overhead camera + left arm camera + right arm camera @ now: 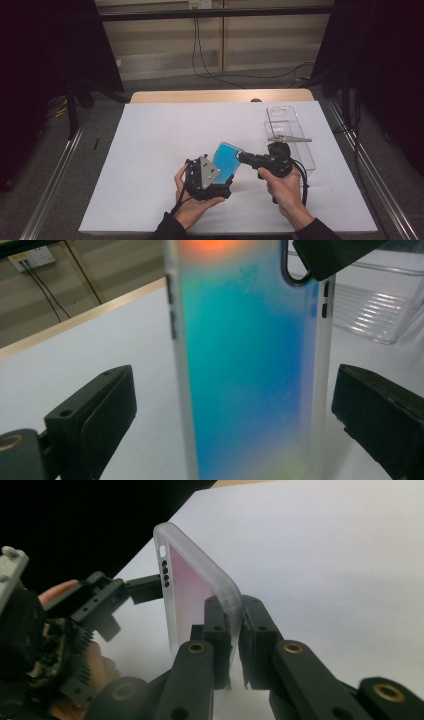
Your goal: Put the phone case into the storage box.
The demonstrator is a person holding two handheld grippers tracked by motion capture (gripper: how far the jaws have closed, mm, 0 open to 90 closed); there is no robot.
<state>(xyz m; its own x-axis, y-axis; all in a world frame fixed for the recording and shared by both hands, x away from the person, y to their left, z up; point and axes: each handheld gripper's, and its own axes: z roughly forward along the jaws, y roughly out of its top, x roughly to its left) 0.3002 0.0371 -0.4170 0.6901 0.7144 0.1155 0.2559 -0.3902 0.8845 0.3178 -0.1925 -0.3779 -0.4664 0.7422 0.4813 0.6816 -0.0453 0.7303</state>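
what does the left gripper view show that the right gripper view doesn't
The left gripper view alone gives the phone case's blue-green iridescent back, the left gripper's open jaws standing either side of it, and a clear plastic tray. The right gripper view alone gives the right gripper clamped on the case's frosted edge. Both share the case and the white sheet.

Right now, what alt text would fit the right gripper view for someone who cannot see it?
The right gripper pinches one edge of a frosted translucent phone case, holding it upright above the white table cover. The left gripper, in a hand, reaches toward the case from the left.
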